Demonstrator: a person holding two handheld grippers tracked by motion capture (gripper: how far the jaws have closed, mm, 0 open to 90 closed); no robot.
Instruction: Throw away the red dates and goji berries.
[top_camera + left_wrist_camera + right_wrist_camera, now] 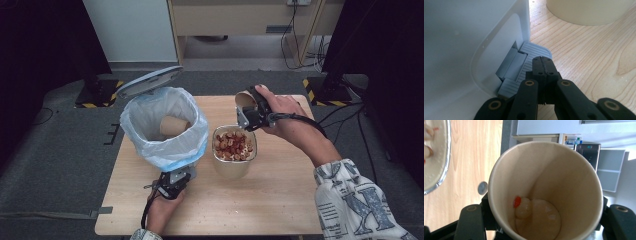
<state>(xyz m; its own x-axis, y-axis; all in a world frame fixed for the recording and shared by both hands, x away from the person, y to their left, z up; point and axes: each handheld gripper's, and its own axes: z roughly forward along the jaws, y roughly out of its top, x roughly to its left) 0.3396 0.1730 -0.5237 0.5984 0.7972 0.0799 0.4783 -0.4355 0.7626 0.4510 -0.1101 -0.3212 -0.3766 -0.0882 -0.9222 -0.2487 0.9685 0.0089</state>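
Two paper cups on my wooden table [280, 200]: one [173, 126] inside the bin [165, 142], one [246, 99] clamped by my right tongs [248, 118] at twelve o'clock of the snack bowl [234, 147]. Left tongs [172, 187], closed empty, press the bin's pedal [534, 53].

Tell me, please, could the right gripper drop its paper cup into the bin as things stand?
Probably yes: the left gripper presses the pedal, the lid stands open, and nothing blocks the right gripper with its paper cup.
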